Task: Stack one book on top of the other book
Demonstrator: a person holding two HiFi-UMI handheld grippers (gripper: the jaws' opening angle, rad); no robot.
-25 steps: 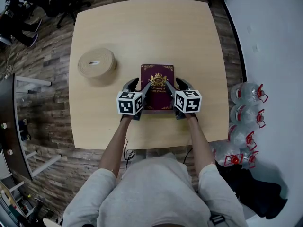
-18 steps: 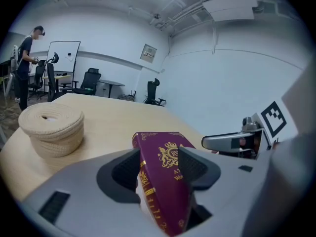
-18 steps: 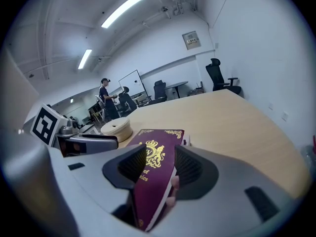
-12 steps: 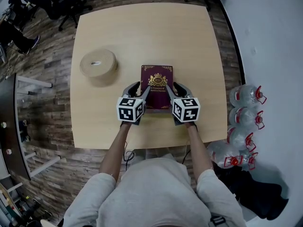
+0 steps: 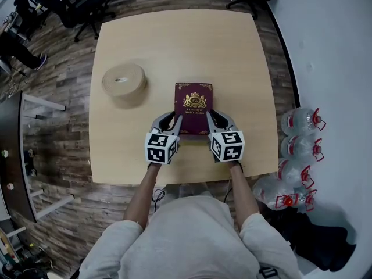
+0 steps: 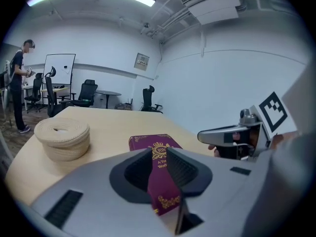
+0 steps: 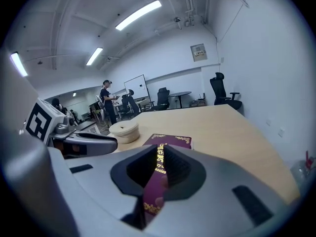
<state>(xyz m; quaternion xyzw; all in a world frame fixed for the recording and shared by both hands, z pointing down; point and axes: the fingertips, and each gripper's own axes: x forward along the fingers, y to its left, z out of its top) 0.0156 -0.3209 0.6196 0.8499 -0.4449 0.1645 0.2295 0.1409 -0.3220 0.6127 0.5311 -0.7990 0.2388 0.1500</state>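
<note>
The left tool [image 5: 168,121] and the right tool [image 5: 218,120] are being held low over the near part of the desk [image 5: 174,45], one at each near corner of a maroon hardback book [image 5: 193,100]. Both pairs of jaws have just been closing and are being kept narrow, the right pair narrower than the left. In each gripper view a strip of the gold-printed cover is being shown through the slit between the pads. The book is lying flat on the desk, nothing appears to be pinched, and both tools are being judged empty.

The book is being left near the middle of the desk, cover up. Only one cover is being shown, and whether a second book is lying beneath it cannot be told.

The book is being judged stiff and fairly heavy, with a smooth cover that is likely to slip under a light pinch. Lying flat, it is offering little edge. Hold would best be taken across its thickness at the two long sides, one tool per side, so that it is being carried level.

Further off, to the left and well apart from the book, a beige coiled roll [image 5: 124,81] is resting on the desk. Water bottles [image 5: 299,121] are standing on the floor to the right. Beyond the desk, office chairs [image 6: 89,90] and a standing person [image 6: 19,83] are being shown.
</note>
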